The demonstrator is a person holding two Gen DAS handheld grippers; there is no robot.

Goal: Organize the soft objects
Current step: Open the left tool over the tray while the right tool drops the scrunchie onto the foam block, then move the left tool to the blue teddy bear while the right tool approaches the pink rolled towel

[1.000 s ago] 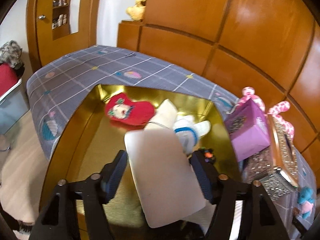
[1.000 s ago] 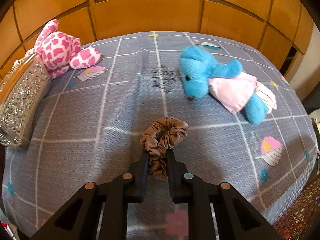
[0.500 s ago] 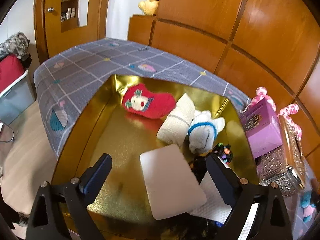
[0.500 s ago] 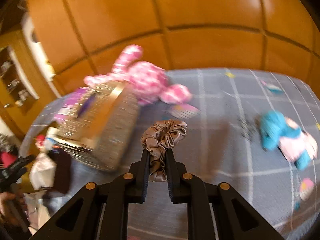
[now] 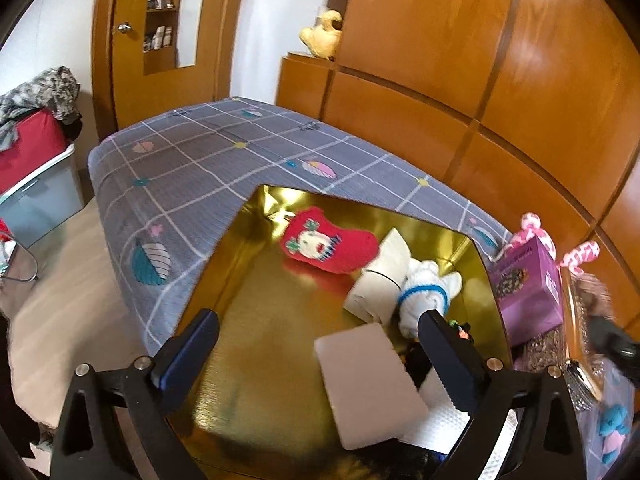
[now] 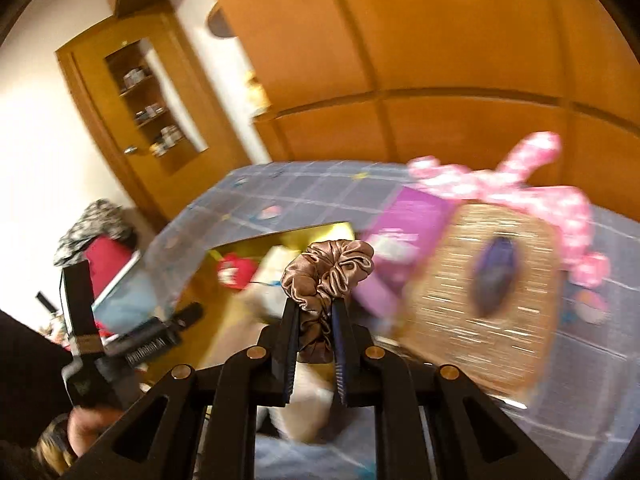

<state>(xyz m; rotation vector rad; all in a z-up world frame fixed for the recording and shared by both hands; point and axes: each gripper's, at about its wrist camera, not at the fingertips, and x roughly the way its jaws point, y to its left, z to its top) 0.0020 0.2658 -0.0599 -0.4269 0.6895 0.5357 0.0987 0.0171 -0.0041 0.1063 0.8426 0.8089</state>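
Note:
My left gripper point(image 5: 314, 320) hangs over the gold box point(image 5: 224, 264), its jaws opening wide with nothing between them. Inside the box lie a flat white pad point(image 5: 368, 380), a red plush sock point(image 5: 328, 246), a beige folded cloth point(image 5: 380, 280) and a white sock with a blue stripe point(image 5: 424, 292). My right gripper point(image 6: 314, 308) is shut on a brown satin scrunchie point(image 6: 328, 268), held in the air above the bed and pointing at the blurred gold box point(image 6: 256, 240).
A purple box point(image 5: 528, 284), a glittery clutch bag point(image 6: 480, 292) and a pink spotted plush point(image 6: 520, 184) stand right of the gold box. A blue teddy point(image 5: 612, 428) lies at the far right. The bed point(image 5: 200, 160) ends at the left, beside a grey bin point(image 5: 36, 196).
The left jaws spread wide and let go of the white pad, which now lies in the box. The right gripper rose with the scrunchie and swung left, from the blue teddy to the gold box.

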